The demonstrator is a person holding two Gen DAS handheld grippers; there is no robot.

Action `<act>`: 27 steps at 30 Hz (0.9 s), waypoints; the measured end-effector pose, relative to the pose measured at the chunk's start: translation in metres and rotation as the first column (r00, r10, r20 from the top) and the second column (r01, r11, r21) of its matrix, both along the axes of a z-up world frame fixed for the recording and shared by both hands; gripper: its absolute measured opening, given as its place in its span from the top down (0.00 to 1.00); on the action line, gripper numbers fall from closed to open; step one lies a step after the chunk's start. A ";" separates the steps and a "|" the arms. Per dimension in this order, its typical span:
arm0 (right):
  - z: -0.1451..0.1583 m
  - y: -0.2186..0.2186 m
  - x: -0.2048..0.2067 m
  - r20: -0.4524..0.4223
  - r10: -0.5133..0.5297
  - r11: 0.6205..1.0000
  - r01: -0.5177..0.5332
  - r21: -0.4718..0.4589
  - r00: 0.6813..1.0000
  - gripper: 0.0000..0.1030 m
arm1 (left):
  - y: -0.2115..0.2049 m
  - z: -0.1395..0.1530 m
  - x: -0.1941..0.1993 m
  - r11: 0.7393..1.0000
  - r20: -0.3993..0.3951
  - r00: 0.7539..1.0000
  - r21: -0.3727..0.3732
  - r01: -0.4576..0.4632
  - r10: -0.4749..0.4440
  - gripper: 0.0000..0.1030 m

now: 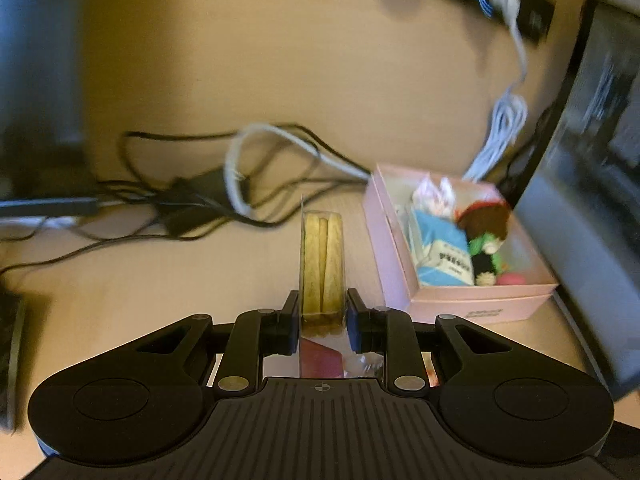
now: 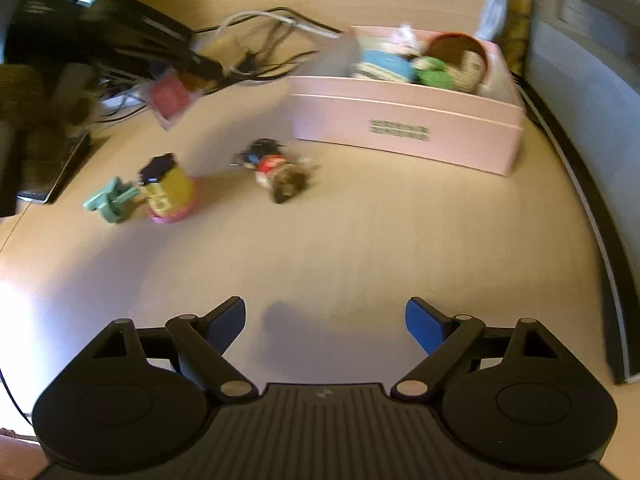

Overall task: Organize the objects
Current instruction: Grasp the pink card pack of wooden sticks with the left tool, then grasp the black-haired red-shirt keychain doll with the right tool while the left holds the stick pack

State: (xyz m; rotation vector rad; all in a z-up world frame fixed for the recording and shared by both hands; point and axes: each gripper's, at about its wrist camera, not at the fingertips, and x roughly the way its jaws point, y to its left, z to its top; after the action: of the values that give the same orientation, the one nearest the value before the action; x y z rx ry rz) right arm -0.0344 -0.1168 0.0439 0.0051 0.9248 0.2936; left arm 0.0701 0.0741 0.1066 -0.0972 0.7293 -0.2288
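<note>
While my left gripper clamps a clear plastic packet of yellow sticks beside the pink cardboard box, my right gripper hangs wide open above the beige desk.

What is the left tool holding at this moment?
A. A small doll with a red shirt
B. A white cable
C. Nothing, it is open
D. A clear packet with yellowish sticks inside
D: in the left wrist view the left tool is closed on a clear packet with yellowish sticks inside, while the pink box sits to its right on the table.
</note>
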 end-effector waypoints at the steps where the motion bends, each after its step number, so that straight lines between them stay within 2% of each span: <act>1: 0.000 0.007 0.001 0.001 0.006 1.000 -0.006 0.001 1.000 0.05 | 0.008 0.004 -0.012 1.000 0.004 1.000 -0.011 -0.010 0.010 0.75; 3: -0.002 0.019 0.003 -0.001 0.011 1.000 -0.011 0.005 1.000 0.00 | 0.024 0.005 -0.039 1.000 -0.004 1.000 -0.016 -0.015 0.014 0.75; 6: -0.006 0.036 0.009 -0.014 0.024 1.000 -0.024 -0.004 1.000 0.00 | 0.040 -0.003 -0.075 1.000 -0.039 0.999 0.008 -0.003 0.004 0.75; 9: -0.010 0.053 0.010 -0.014 0.032 0.999 -0.032 -0.024 0.999 0.00 | 0.048 -0.022 -0.102 1.000 -0.093 0.996 0.011 0.009 -0.008 0.75; 11: -0.011 0.060 0.009 0.002 0.034 0.999 -0.034 -0.042 0.999 0.00 | 0.052 -0.036 -0.111 1.000 -0.137 0.990 -0.020 0.005 -0.008 0.75; 13: -0.013 0.063 0.008 0.027 0.007 0.999 -0.006 -0.034 1.000 0.00 | 0.053 -0.046 -0.112 0.999 -0.168 0.986 -0.041 -0.005 -0.002 0.75; 17: -0.014 0.060 0.006 0.054 -0.034 0.999 0.035 -0.007 0.998 0.00 | 0.047 -0.050 -0.102 0.999 -0.162 0.986 -0.036 0.022 -0.027 0.75; 23: -0.014 0.061 0.007 0.045 0.017 0.999 -0.015 -0.036 0.999 0.00 | 0.026 -0.060 -0.066 0.997 -0.184 0.982 -0.076 0.026 -0.039 0.75; 27: -0.014 0.059 0.006 0.037 0.077 0.996 -0.075 -0.056 0.996 0.00 | 0.012 -0.061 -0.040 0.996 -0.184 0.983 -0.093 -0.009 -0.008 0.75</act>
State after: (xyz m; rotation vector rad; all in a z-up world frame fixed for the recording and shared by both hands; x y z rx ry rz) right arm -0.0288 -0.0577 0.0296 -0.0861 0.8951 0.3377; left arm 0.0296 0.0862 0.0458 -0.2096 0.9026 -0.2558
